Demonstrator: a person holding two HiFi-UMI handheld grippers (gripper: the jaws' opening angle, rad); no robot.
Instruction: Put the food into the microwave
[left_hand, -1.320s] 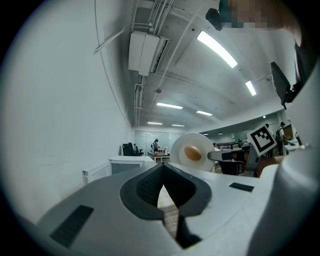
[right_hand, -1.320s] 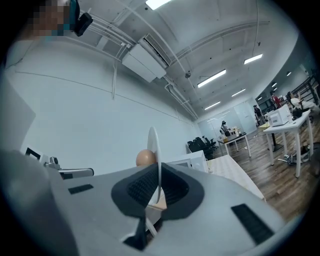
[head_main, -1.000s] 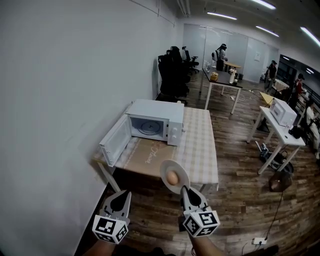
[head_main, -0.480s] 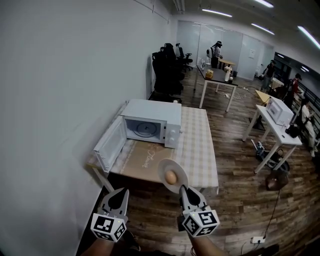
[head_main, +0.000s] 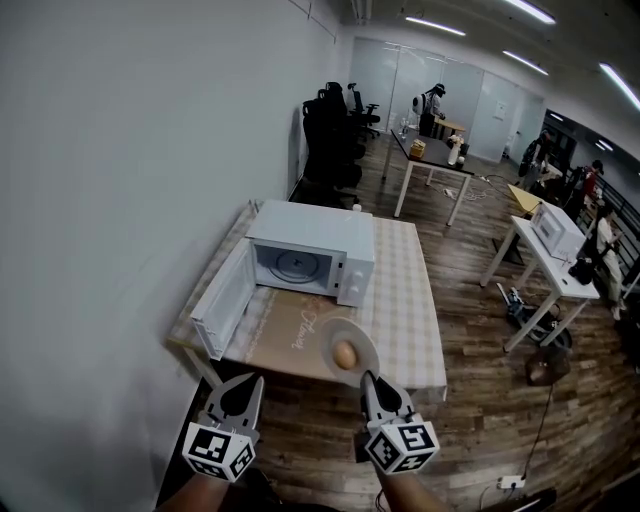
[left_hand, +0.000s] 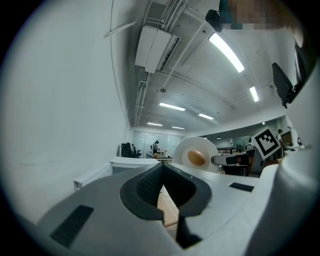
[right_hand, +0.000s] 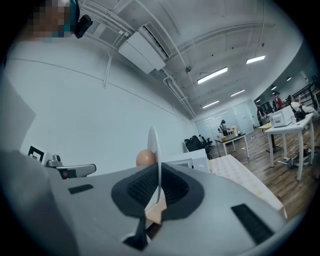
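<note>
Wood flooring and a white wall frame the head view, with a table (head_main: 405, 330) under a checked cloth ahead of both grippers. On it stands a white microwave (head_main: 325, 240), its door (head_main: 222, 300) swung wide open to the left. The right gripper (head_main: 368, 382) has its jaws clamped on the near rim of a white plate (head_main: 362, 338), and a brown, egg-shaped piece of food (head_main: 345, 354) sits on the plate's face just beyond the jaw tips. The plate is well short of the microwave, over the table's near edge. The left gripper (head_main: 254, 384) is beside it at the same level, jaws pressed together on nothing.

Seen from the left gripper view, the left gripper (left_hand: 162, 172) shows its two jaws meeting in a closed seam, with nothing between them. To the right of the jaws the plate (left_hand: 187, 147) shows its round face with the food (left_hand: 196, 158) on it. The microwave (left_hand: 127, 162) lies ahead, left of the jaw tips.

From the right gripper view, the right gripper (right_hand: 156, 192) pinches the plate (right_hand: 155, 150), which stands edge-on and upright out of the jaws. The food (right_hand: 144, 158) bulges from the plate's left side, just above the left jaw. Ahead and slightly right of the jaws are the microwave (right_hand: 195, 161) and the table (right_hand: 240, 172).
</note>
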